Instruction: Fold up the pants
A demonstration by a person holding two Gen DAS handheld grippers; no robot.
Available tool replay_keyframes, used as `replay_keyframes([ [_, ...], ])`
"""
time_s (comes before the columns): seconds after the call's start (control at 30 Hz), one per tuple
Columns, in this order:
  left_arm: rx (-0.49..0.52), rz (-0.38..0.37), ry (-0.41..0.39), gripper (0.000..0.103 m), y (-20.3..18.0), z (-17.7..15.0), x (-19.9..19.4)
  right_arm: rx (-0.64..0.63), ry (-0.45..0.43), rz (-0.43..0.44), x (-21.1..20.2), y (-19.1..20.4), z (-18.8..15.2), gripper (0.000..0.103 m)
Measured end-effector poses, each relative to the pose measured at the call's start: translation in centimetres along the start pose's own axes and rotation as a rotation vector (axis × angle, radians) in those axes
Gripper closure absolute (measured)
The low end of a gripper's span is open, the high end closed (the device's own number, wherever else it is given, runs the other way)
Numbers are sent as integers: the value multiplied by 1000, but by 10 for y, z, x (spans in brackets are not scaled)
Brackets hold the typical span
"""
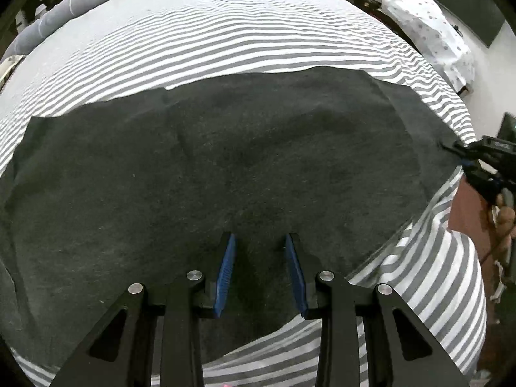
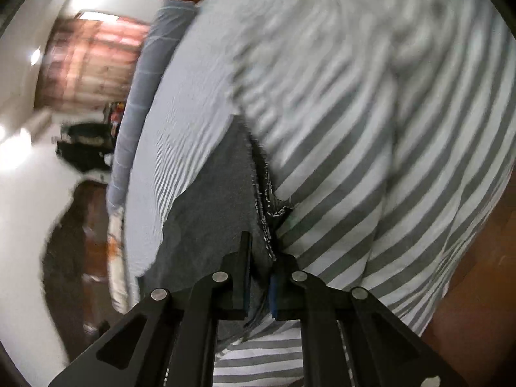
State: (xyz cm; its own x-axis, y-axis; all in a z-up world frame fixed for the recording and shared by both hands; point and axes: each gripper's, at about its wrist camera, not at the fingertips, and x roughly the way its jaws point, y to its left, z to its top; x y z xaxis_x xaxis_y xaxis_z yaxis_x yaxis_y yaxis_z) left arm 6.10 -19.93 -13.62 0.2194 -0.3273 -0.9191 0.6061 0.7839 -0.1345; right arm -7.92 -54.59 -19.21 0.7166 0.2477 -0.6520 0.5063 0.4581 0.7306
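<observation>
Striped bed sheet (image 1: 225, 42) underneath, grey and white, filling most of both views, with a grey bolster (image 1: 80, 3) along the far side and a spotted cloth (image 1: 432, 32) off to the right. Dark grey pants (image 1: 225, 161) spread flat across the near half of the bed, one end running off the left of the left wrist view, the other ending at the right near the bed's corner.

Right gripper (image 2: 260, 277) clenched on the pants' stitched edge (image 2: 269, 200), cloth pinched between the fingers (image 2: 245, 267); seen also from the left camera at the pants' far right end (image 1: 464, 158). Left gripper (image 1: 260, 271) released, fingers (image 1: 225, 274) parted over the near edge of the cloth, nothing between them.

For a clean fold, probably best to close the left fingers on the near edge before lifting, then carry both ends together so the cloth stays taut and level.

Plenty of bare sheet beyond the pants for laying the fold over. Little margin on the right, where the sheet drops off the bed corner toward the floor (image 2: 477, 290); risk of cloth sliding over there. Right wrist view blurred, so fine detail uncertain.
</observation>
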Motion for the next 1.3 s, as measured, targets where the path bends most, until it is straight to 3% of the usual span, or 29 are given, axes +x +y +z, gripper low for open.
replay_keyframes([
  [0.17, -6, -1, 2, 69, 3, -1, 3, -305, -60, -182, -1, 54, -20, 93],
  [0.3, 3, 9, 3, 69, 3, -1, 4, -388, -66, -213, 6, 72, -29, 92],
  [0.47, 5, 6, 1, 69, 3, -2, 4, -318, -47, -203, 13, 62, -17, 91],
  [0.67, 9, 11, -4, 69, 2, -4, 5, -65, -31, -55, 2, 21, -7, 95],
  [0.77, 10, 11, 1, 69, 3, -3, 6, -31, -31, 4, -3, 27, -6, 96],
  [0.83, -6, -9, 8, 69, 6, -1, 5, -48, -35, 34, -6, 46, -5, 96],
  [1.0, -150, -148, -2, 69, 44, 3, -15, -176, -19, 90, -3, 119, -9, 96],
  [1.17, -218, -169, -105, 69, 100, -5, -62, -338, 56, 130, 30, 205, -29, 96],
  [1.3, -281, -171, -138, 69, 151, -21, -88, -423, 144, 148, 70, 252, -60, 96],
])
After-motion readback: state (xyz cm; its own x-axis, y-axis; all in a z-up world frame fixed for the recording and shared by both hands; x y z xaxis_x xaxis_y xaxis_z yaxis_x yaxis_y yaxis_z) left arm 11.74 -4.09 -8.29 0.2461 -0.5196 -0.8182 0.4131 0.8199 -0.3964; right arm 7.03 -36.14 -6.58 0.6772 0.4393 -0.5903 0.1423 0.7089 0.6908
